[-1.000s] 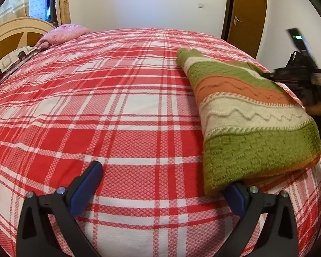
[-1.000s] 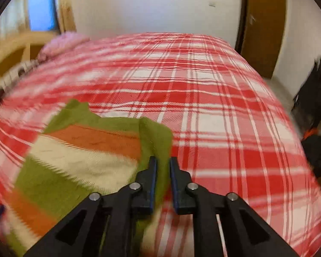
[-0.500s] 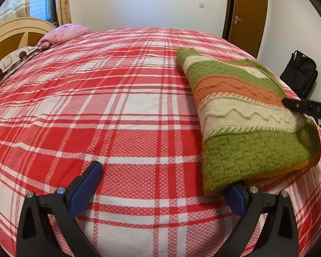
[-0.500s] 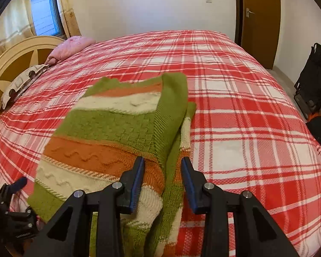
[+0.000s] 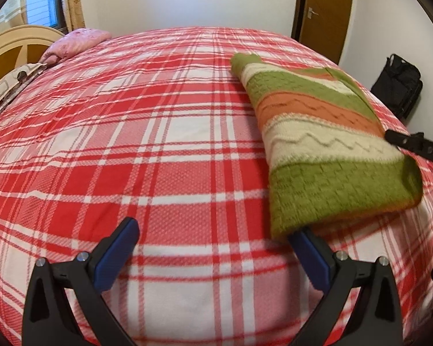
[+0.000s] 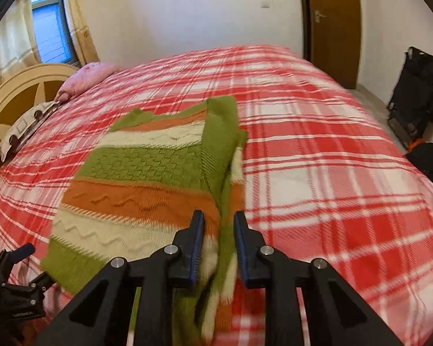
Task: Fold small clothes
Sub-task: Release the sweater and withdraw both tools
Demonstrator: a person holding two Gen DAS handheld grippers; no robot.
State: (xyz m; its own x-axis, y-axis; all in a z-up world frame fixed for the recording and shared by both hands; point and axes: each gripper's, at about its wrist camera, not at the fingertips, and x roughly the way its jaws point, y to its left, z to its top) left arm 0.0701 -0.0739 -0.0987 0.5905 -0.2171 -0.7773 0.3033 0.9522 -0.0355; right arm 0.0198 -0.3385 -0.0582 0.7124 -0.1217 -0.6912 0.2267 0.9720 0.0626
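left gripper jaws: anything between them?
Left wrist view: only bare plaid bedspread between the open jaws; the sweater's corner overlaps the right one.

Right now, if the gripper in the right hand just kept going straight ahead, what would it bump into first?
The striped green, orange and cream knitted sweater: its folded green edge already lies between the open fingers of the right gripper. Beyond it is only the red plaid bedspread, though depth is unclear.

- we see the sweater point(image 5: 323, 144) banded in green, orange and cream, with knitted zigzags.
- we see the bedspread point(image 5: 130, 132) checked red and white.
- we see a pink pillow point(image 5: 78, 40).
- we see blue pads point(image 6: 197, 242) on black gripper fingers.
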